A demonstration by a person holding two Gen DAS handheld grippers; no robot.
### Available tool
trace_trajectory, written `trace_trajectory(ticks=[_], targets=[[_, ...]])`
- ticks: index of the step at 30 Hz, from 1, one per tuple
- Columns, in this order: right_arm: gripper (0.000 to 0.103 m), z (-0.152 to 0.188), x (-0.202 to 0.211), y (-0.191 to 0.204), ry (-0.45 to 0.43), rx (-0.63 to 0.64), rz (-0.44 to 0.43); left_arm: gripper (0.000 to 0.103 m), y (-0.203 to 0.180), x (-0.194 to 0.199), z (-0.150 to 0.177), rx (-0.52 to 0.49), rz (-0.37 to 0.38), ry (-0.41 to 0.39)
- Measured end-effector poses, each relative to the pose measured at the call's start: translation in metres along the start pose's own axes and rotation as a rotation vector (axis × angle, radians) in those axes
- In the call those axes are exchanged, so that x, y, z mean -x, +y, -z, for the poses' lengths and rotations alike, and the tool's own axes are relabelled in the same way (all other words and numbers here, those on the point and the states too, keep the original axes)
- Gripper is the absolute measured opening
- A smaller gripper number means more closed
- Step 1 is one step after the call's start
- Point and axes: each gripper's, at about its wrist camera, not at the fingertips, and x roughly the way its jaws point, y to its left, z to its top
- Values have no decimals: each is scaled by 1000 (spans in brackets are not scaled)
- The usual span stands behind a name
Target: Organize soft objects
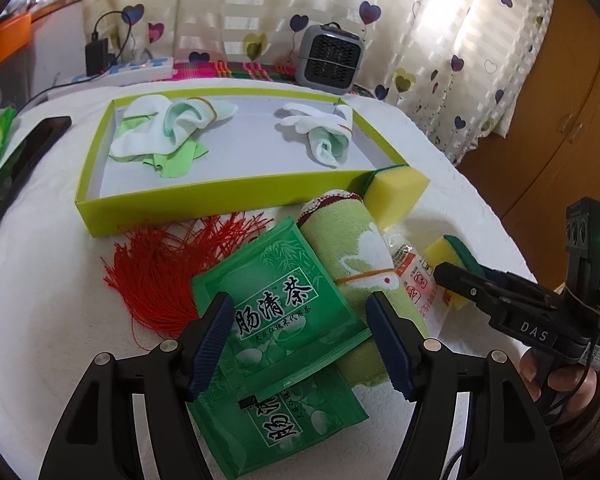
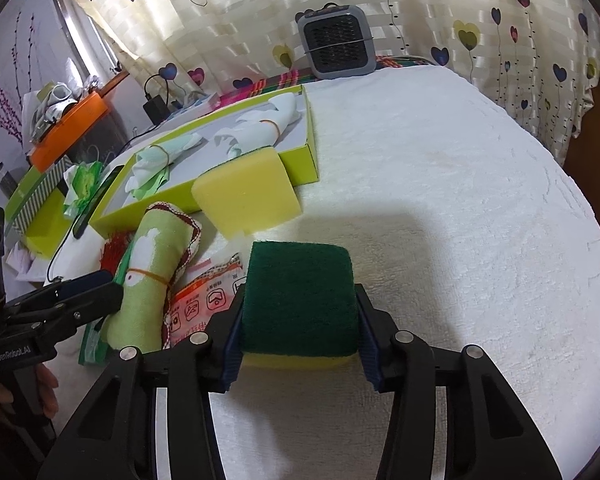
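My right gripper (image 2: pixel 300 344) is shut on a yellow sponge with a dark green scouring top (image 2: pixel 300 300), just above the white cloth; it also shows in the left wrist view (image 1: pixel 446 254). My left gripper (image 1: pixel 302 344) is open over a green tea packet (image 1: pixel 276 304) that lies on a second packet (image 1: pixel 284 428). A rolled green towel (image 1: pixel 352 248) lies to its right. A second yellow sponge (image 1: pixel 396 192) leans on the lime-green box (image 1: pixel 180 204), which holds rolled socks (image 1: pixel 168 128) and a rolled cloth (image 1: pixel 324 132).
A red tassel (image 1: pixel 160 264) lies left of the packets. An orange-printed plastic packet (image 2: pixel 204 300) lies by the towel. A black phone (image 1: pixel 24 164) sits left of the box. A grey fan heater (image 1: pixel 328 60) stands at the back by the curtain.
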Motion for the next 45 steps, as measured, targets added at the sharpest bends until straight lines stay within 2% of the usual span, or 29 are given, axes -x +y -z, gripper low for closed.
trace_trajectory(ticks=[6,11,20,23,25,28,31,45], targets=[[48,1,-1,0,-1,-3,-4,68,17,-1,1,76,58,-13],[48,1,-2,1,-2,1,1,67,18,-2,2,69,48,-15],[48,1,-1,0,-4,-5,1,58,20,-2,4,70,35,-18],[48,1,-1,0,-5,-7,0,50,22,-1,4,77,26,-18],[48,1,-1,0,-5,-7,0,40,24,-1,4,76,10,-22],[48,1,-1,0,-5,-7,0,31,27,0,4,90,3,-27],[48,1,-1,0,-5,-7,0,27,30,1,4,97,1,-30],[47,2,2,0,-16,1,7,24,27,14,7,70,-56,-71]])
